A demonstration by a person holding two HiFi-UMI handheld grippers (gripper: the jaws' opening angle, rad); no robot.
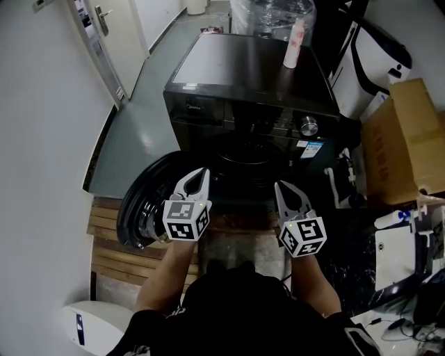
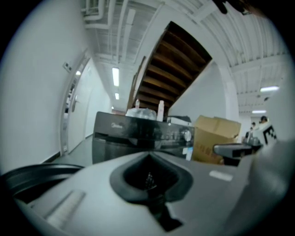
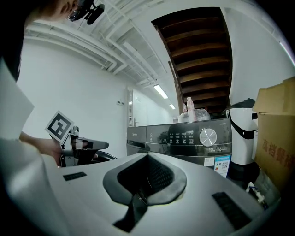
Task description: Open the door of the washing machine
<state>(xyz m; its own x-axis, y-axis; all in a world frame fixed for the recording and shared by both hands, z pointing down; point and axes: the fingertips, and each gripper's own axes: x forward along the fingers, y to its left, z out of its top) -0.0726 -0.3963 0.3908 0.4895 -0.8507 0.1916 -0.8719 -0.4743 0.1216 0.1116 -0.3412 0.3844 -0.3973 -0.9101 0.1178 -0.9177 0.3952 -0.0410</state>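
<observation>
Washing machine (image 1: 236, 76): black front-loader, ahead of both grippers. Door (image 1: 141, 201) already swung wide open to machine's left, drum mouth exposed. Left gripper (image 1: 200, 175): jaws fully closed, holding nothing, just beside door rim; contact unclear. Right gripper (image 1: 284, 189): jaws fully closed, holding nothing, facing drum opening. Bottle (image 1: 294, 43) upright on machine top.

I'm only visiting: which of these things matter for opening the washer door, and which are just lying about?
Part of the job:
- washing machine
- its door, already swung open
- left gripper and right gripper, both shut and empty

Just lying about:
- bottle on the machine's top
- plastic-wrapped bundle
- cardboard box
- wooden slats
</observation>
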